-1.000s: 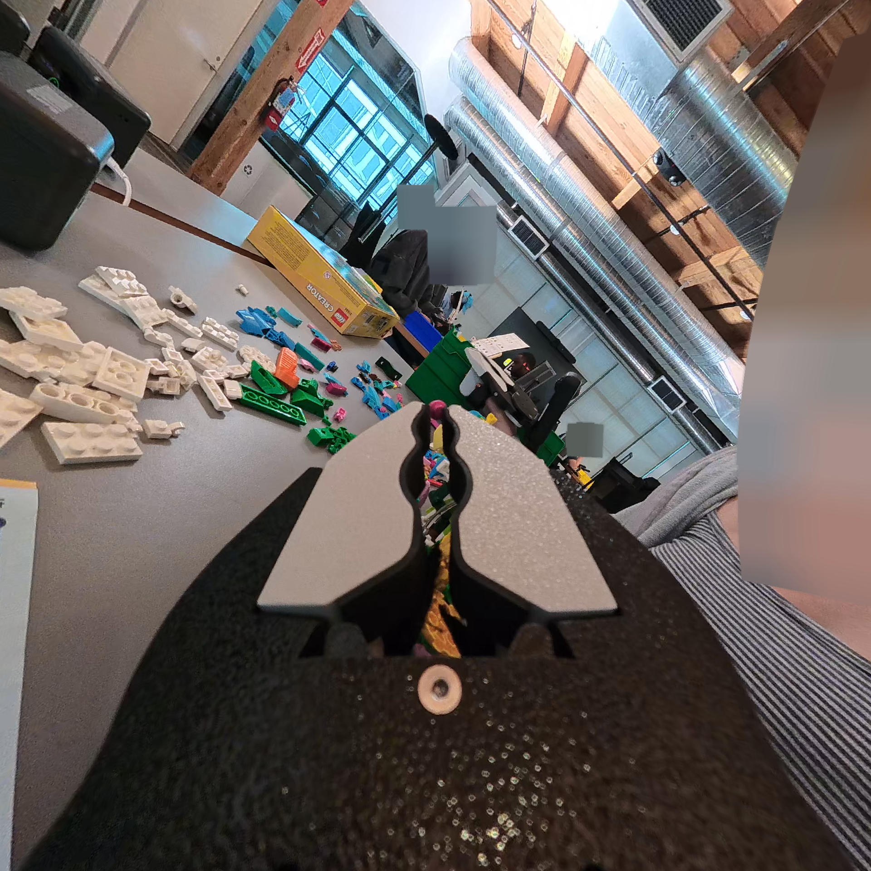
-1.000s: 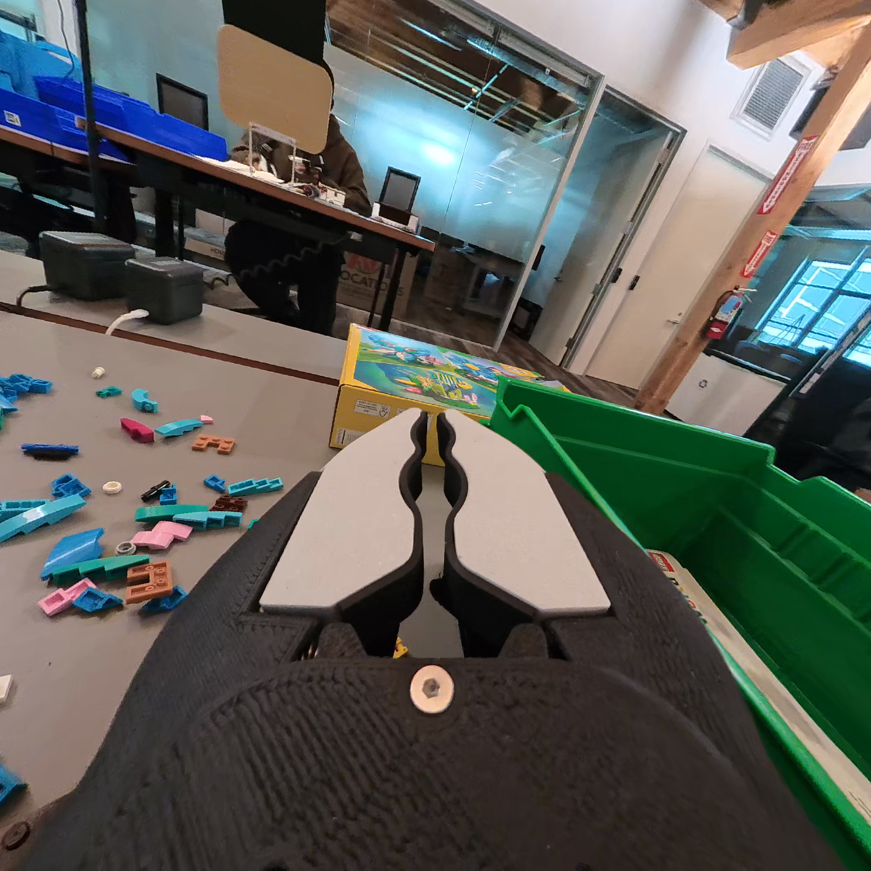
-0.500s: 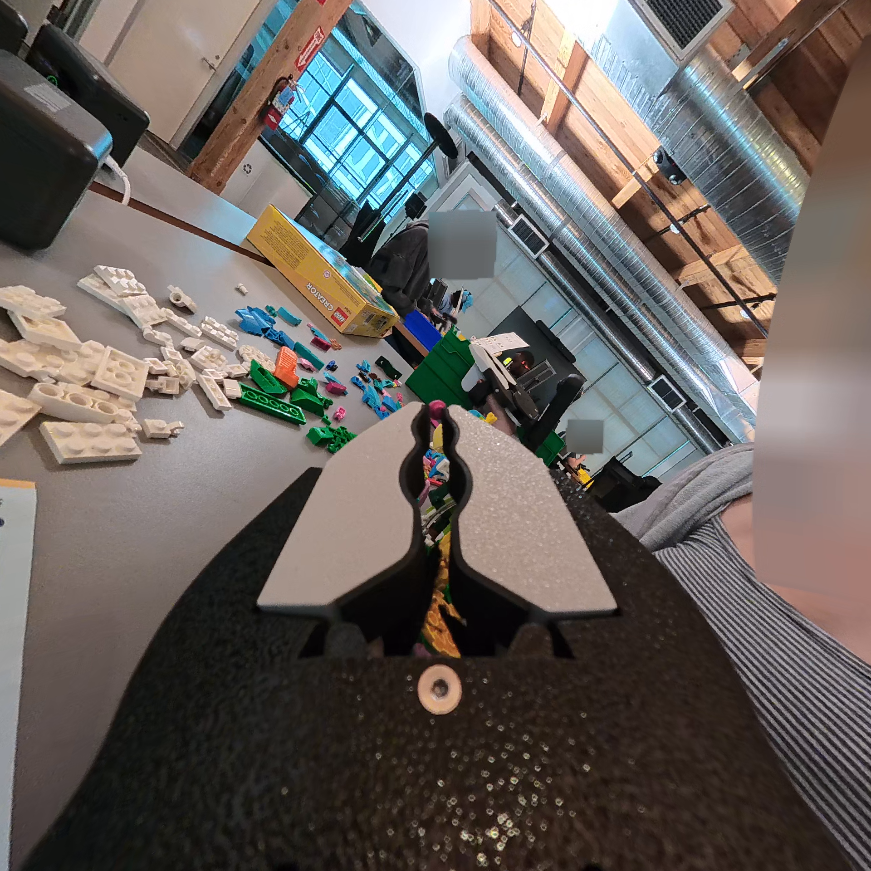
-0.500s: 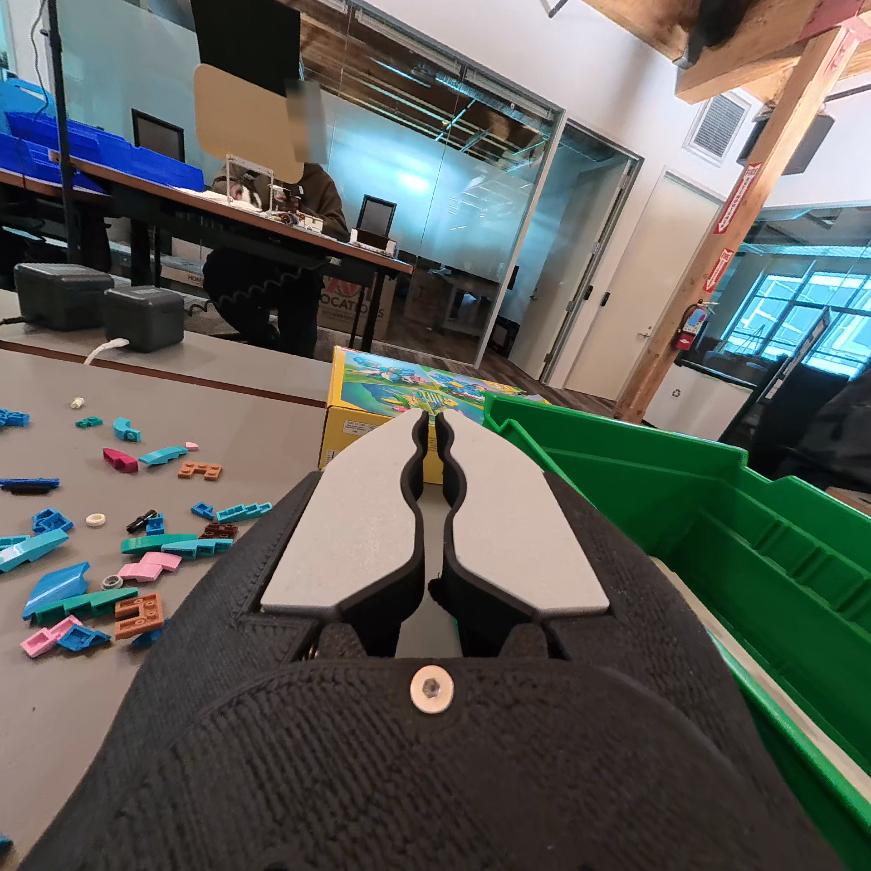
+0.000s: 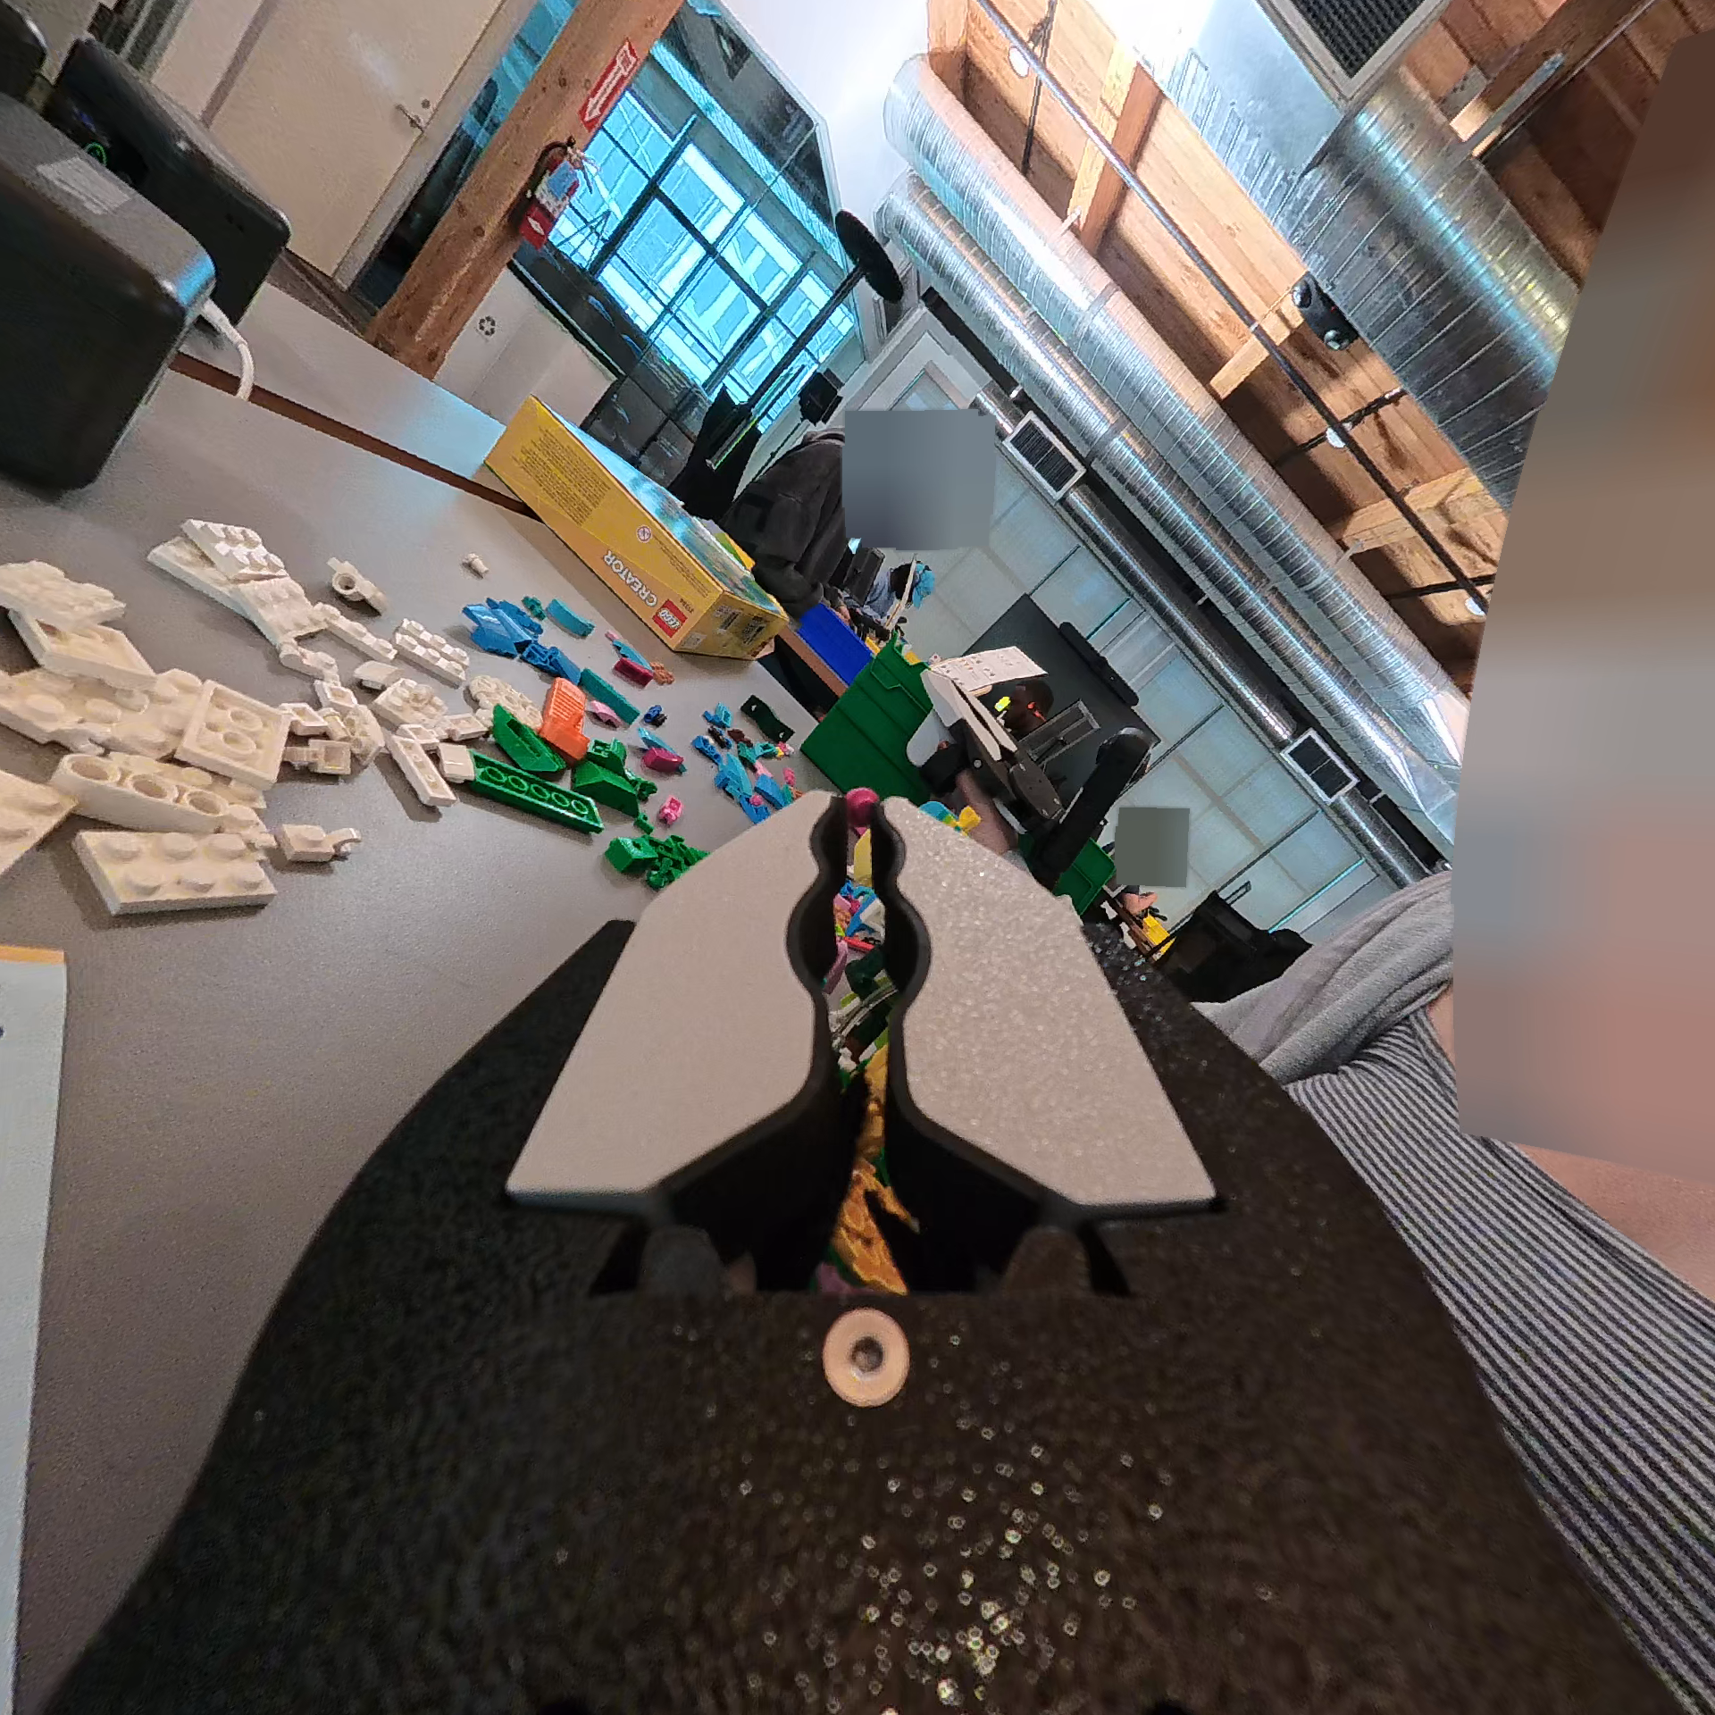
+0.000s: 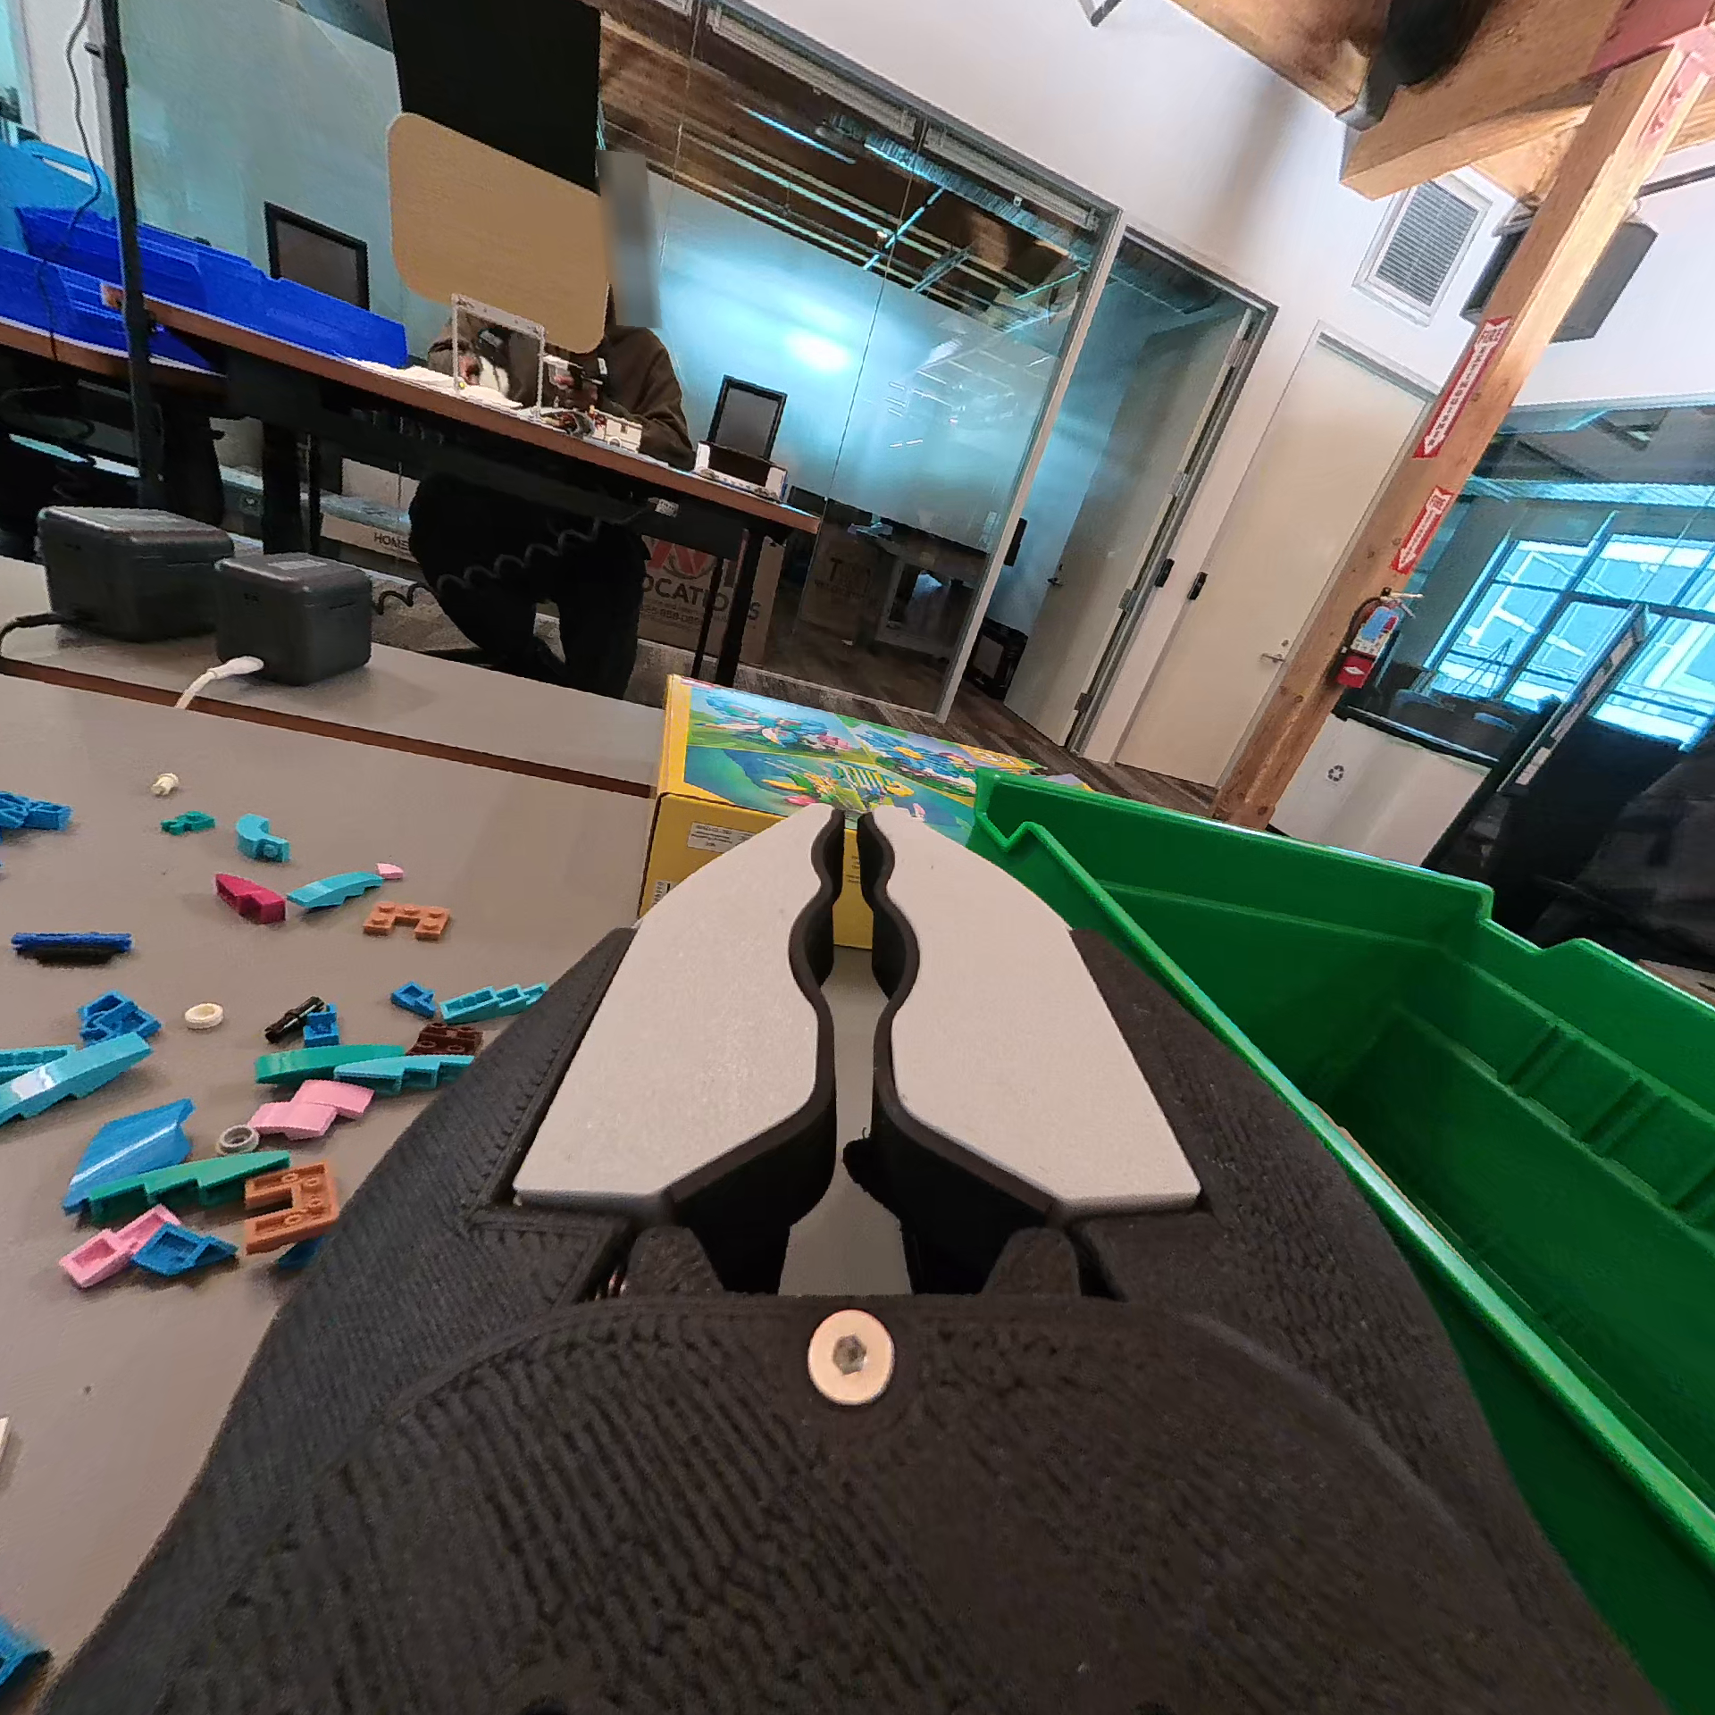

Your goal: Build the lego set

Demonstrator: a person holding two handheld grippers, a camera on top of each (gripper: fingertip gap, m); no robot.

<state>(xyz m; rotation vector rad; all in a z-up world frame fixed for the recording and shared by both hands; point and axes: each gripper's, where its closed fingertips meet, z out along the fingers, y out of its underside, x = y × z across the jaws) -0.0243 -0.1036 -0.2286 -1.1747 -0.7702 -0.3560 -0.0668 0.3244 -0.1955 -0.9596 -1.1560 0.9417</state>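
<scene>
My left gripper is tilted above the grey table, shut on a partly built lego model of pink, yellow and green pieces. The model shows only through the gap between the fingers. White bricks, green bricks and blue bricks lie scattered ahead on the left. My right gripper is shut and empty above the table, with teal, blue, pink and brown bricks to its left. It also shows far off in the left wrist view.
A yellow lego box lies straight ahead of the right gripper. A green bin stands close on its right. Two black adapters sit at the table's back. A booklet edge lies at the left. A striped sleeve is at the right. The tips of one gripper are about 45 centimeters away from the tips of the other.
The right gripper has tilted up a little and drifted, so the bricks and box sit lower and further left in its view. The left gripper holds almost still.
</scene>
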